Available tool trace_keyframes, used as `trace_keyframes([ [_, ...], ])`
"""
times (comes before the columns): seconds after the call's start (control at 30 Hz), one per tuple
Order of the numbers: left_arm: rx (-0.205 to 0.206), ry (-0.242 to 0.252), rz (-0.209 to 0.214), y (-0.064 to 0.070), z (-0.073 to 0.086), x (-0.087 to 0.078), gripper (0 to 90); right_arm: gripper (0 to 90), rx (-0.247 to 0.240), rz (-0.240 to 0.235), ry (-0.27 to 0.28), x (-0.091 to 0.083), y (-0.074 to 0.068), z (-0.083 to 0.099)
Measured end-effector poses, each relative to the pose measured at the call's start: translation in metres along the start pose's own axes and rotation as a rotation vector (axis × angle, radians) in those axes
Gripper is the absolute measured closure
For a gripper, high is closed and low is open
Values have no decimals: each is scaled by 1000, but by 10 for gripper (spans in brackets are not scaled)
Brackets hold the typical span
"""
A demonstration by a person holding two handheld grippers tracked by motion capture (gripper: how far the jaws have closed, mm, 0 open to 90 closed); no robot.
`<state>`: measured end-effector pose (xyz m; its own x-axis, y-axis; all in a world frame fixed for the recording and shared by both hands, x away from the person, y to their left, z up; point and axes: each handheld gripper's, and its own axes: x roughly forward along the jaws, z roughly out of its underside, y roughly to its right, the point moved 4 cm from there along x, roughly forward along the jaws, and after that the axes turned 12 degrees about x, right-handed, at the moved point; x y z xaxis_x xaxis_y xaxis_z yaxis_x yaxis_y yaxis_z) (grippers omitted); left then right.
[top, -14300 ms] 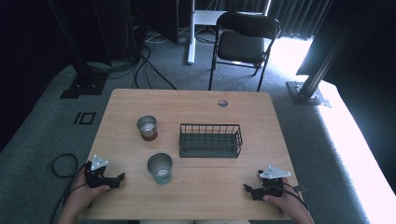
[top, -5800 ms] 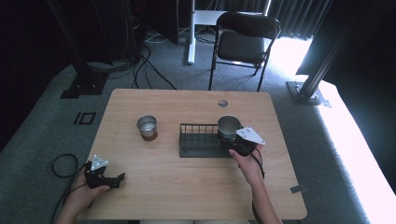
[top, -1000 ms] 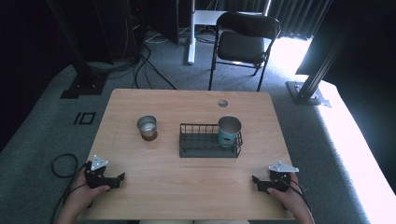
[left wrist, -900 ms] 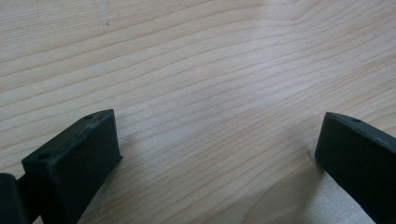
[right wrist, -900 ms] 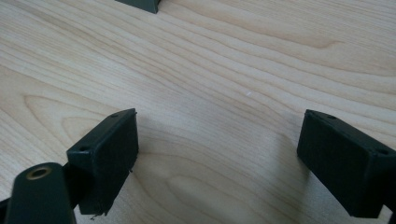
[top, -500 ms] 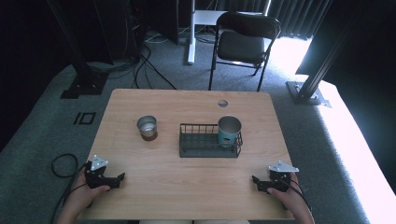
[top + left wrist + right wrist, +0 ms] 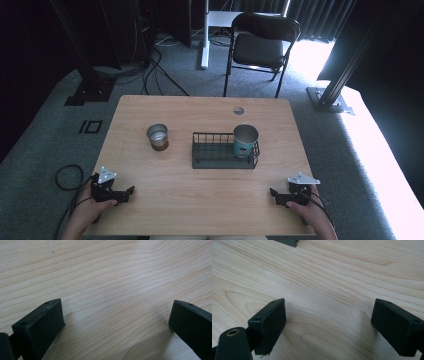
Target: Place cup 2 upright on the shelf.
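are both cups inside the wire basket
No, only the teal cup stands in the wire basket; the metal cup sits on the table left of it.

The left claw (image 7: pixel 131 190) lies low at about 8 o'clock of the surface (image 7: pixel 210 200), held by the left hand (image 7: pixel 92 207), with its jaws wide apart and nothing between them. The right claw (image 7: pixel 272 192) lies at about 4 o'clock, held by the right hand (image 7: pixel 307 210), and its jaws are also spread wide and empty. Both claws point inward, toward each other. Both forearms enter from 6 o'clock.
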<state>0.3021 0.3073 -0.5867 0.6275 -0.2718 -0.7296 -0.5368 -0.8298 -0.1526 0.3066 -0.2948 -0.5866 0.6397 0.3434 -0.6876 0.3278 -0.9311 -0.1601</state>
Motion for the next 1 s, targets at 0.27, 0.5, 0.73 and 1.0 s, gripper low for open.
trace_keyframes([
  [0.27, 24, 10, 30, 5, -8, 6, 5, 121, -2, 2, 0, 0, 0, 0],
  [0.5, 24, 14, 31, 4, -16, 9, 5, 121, -3, 3, 0, 0, 0, 0],
  [0.73, 26, 28, 38, 3, -25, 12, 6, 121, -3, 3, 0, 0, 0, 0],
  [1.0, 28, 42, 40, 1, -36, 17, 6, 121, -7, 8, 1, 0, -1, 0],
])
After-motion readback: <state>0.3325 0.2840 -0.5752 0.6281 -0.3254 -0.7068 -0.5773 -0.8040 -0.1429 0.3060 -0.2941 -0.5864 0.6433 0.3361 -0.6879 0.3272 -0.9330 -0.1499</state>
